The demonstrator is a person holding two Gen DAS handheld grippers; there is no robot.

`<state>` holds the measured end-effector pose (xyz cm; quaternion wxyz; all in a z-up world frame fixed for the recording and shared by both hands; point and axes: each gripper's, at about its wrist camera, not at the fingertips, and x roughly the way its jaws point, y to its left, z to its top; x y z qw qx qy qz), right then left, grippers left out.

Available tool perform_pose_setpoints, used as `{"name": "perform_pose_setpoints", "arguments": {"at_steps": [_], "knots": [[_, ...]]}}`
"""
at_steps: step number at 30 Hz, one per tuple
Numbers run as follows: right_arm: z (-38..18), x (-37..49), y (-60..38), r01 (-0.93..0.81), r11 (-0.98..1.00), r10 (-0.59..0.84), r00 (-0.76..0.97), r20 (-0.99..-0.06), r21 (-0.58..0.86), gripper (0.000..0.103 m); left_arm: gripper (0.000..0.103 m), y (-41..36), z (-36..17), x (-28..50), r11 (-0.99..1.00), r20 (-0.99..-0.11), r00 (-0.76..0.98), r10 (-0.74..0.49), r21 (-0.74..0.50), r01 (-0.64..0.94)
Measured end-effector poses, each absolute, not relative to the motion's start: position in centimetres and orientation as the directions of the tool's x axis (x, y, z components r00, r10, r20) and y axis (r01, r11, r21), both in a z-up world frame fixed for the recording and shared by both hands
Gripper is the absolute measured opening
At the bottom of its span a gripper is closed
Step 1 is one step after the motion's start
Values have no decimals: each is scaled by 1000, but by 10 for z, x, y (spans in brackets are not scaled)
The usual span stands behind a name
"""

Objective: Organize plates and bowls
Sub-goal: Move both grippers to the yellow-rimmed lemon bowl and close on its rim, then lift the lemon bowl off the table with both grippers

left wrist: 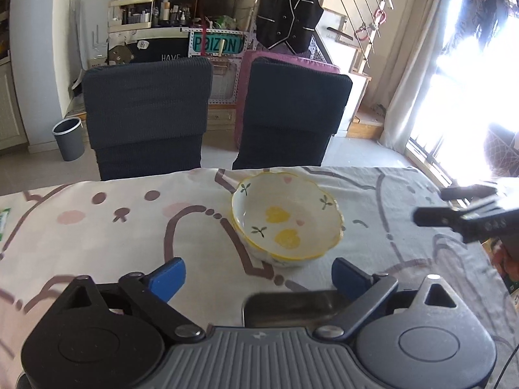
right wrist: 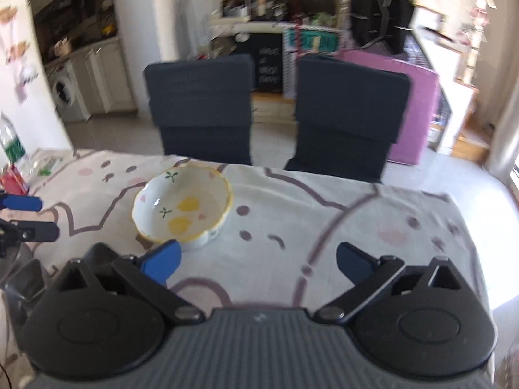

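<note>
Your left tongs stand wide apart at the bottom of the left wrist view, blue pads spread with nothing between them but cloth. Your right tongs gape just as wide at the bottom of the right wrist view, and they too hold nothing.

You have one white ceramic bowl with a wavy yellow rim, yellow hearts and small green sprigs standing upright on the tabletop, which is covered by a pale cloth printed with brown lines, dots and pink blotches. In the left wrist view the bowl sits at centre, just above the gap between your left tongs and apart from both pads. In the right wrist view the same bowl lies left of centre, just above the left blue pad; whether they touch you cannot tell.

Your right tongs also show as dark blurred fingers at the right edge of the left wrist view, well apart from the bowl. Two dark fabric chair backs stand behind the tabletop's far edge, in the upper half of both frames.
</note>
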<state>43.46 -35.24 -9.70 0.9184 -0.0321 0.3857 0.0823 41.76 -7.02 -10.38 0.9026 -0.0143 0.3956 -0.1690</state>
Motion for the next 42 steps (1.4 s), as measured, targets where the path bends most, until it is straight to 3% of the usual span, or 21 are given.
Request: {"name": "perform_pose_setpoints", "arguments": {"at_steps": [9, 11, 13, 16, 21, 23, 25, 31, 37, 42], "knots": [[-140, 520, -315, -200, 975, 202, 642, -740, 93, 97, 63, -57, -148, 471, 935, -750, 559, -354, -269, 231], [-147, 527, -315, -187, 975, 210, 636, -743, 116, 91, 54, -52, -154, 480, 929, -751, 548, -369, -308, 204], [-156, 537, -312, -179, 974, 222, 619, -753, 140, 78, 43, -51, -159, 489, 918, -748, 536, -391, -354, 177], [-160, 546, -308, -165, 976, 217, 606, -765, 146, 60, 35, -51, -161, 497, 906, -733, 539, -415, -388, 170], [-167, 547, -306, -149, 982, 184, 609, -771, 116, 40, 33, -67, -167, 509, 913, -748, 531, -398, -376, 155], [-171, 548, -308, -134, 984, 174, 608, -775, 116, 34, 27, -73, -170, 514, 916, -758, 522, -391, -378, 137], [-181, 554, -306, -117, 987, 158, 612, -775, 109, 32, 20, -78, -172, 517, 928, -775, 519, -361, -351, 121], [-197, 556, -305, -144, 984, 170, 627, -760, 101, 19, 16, -78, -174, 520, 936, -781, 523, -342, -333, 115], [-184, 543, -305, -154, 983, 175, 646, -743, 97, 13, 12, -78, -169, 508, 940, -766, 554, -325, -325, 104], [-150, 519, -306, -134, 986, 165, 685, -710, 100, 12, 12, -81, -135, 477, 938, -724, 605, -332, -322, 130]]}}
